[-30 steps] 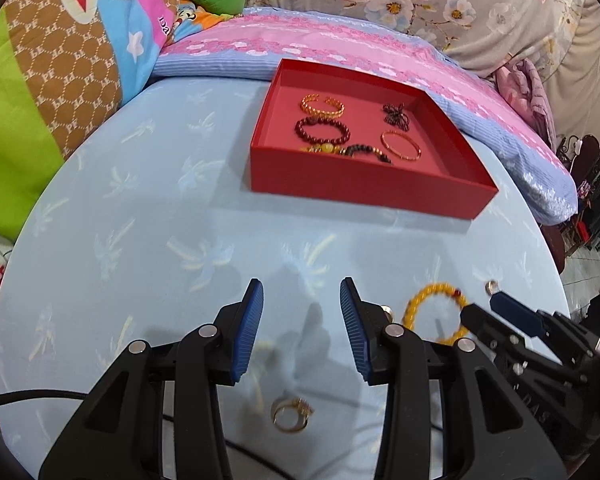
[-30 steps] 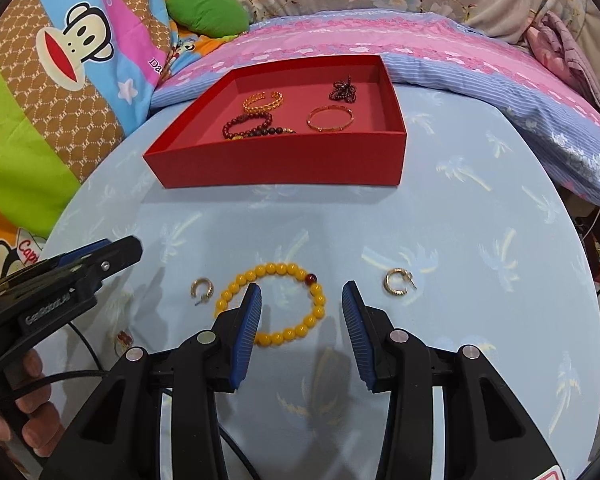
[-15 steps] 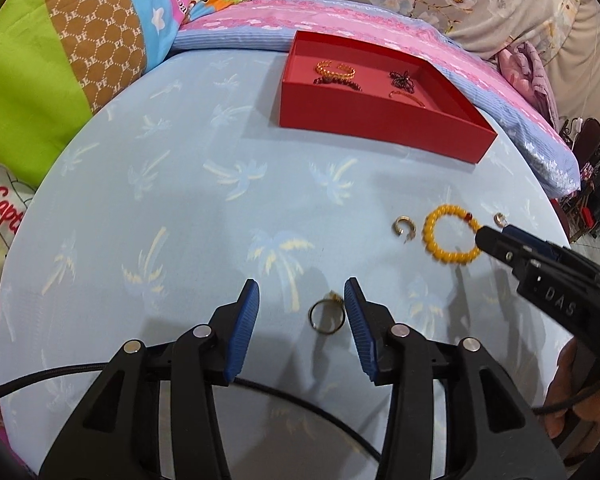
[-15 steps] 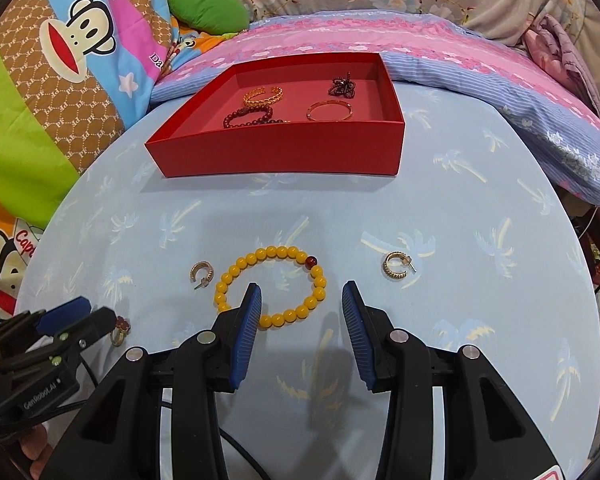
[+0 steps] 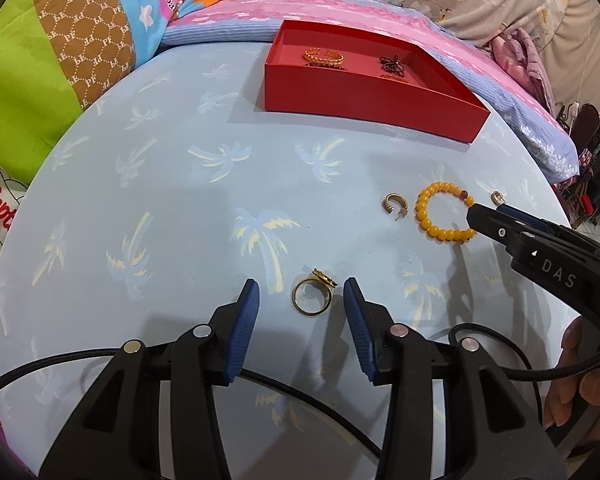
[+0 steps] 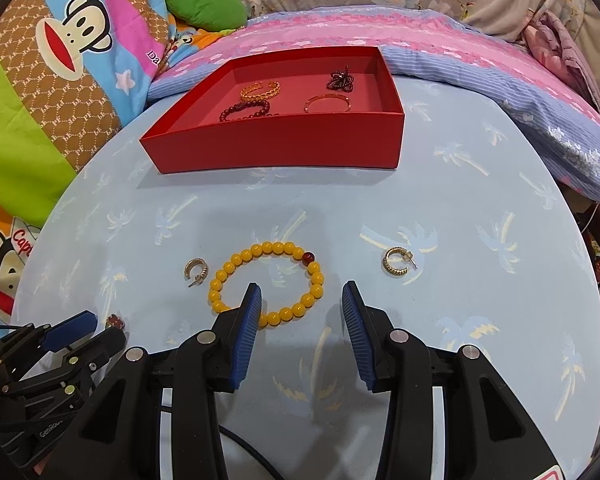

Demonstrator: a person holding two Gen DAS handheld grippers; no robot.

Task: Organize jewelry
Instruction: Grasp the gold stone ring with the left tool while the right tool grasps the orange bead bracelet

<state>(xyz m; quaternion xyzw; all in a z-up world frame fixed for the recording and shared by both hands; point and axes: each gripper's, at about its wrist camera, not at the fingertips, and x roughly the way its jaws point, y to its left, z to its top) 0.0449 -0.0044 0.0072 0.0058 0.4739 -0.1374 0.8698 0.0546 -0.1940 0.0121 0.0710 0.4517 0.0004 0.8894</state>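
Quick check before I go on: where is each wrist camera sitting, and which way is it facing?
Left wrist: on the left gripper, angled down at the ring; own fingers, right gripper and a hand show.
Right wrist: on the right gripper, down at the yellow bracelet; own fingers and left gripper show.
Shared: red box, bracelet, earrings, ring.

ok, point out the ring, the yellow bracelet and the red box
ring (image 5: 311,298): left wrist view, on its gold band.
yellow bracelet (image 6: 236,261): right wrist view, on a bead, upper left.
red box (image 6: 276,151): right wrist view, on its front wall.
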